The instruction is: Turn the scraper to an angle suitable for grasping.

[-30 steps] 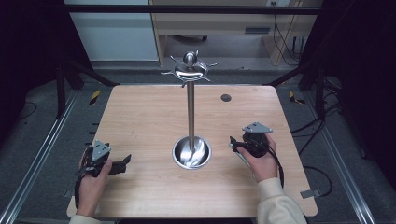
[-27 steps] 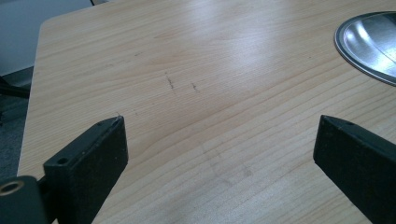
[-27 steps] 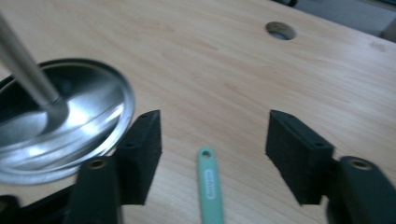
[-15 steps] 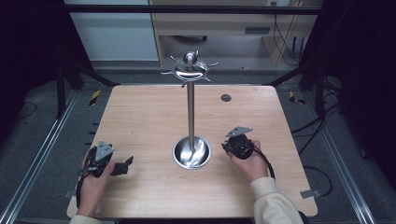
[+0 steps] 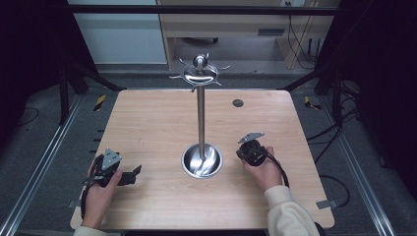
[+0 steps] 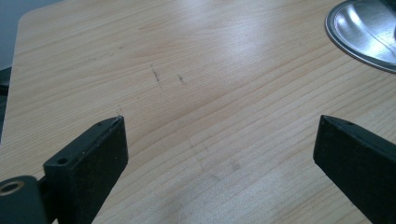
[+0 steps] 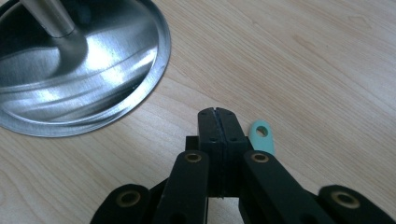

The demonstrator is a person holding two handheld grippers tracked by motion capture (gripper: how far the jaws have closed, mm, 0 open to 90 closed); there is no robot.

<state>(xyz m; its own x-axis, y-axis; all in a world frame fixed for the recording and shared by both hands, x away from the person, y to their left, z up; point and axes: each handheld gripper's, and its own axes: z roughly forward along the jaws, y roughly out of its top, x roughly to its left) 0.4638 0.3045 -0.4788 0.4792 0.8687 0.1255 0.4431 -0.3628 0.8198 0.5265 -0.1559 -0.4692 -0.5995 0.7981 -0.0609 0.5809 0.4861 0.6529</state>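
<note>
The right hand-held gripper (image 7: 218,114) has just been closing, and its black jaws now stand pressed together. In the right gripper view a small pale green plastic tag with a hole (image 7: 261,135) pokes out just beside and behind the closed jaws; most of it is hidden by them, so whether it is pinched or merely lies on the desk cannot be told. It sits just off the rim of the round polished steel base (image 7: 84,70) of the tall steel stand, on the light wood desk (image 7: 303,60). In the high view the tag is too small to make out.

The left hand-held gripper (image 6: 219,154) has its jaws wide apart over bare wood, with nothing between them; the steel base (image 6: 359,32) is cut off at the upper right corner of the left gripper view. In the high view it (image 5: 129,175) lies well to the left of the base (image 5: 202,161).

The stand's top, a steel disc with hooks (image 5: 200,73), carries nothing that can be seen. No writing or label is readable anywhere.

Compared with a second ago, the right hand-held gripper (image 5: 244,153) has come closer to the base, while the left one lies as before.
</note>
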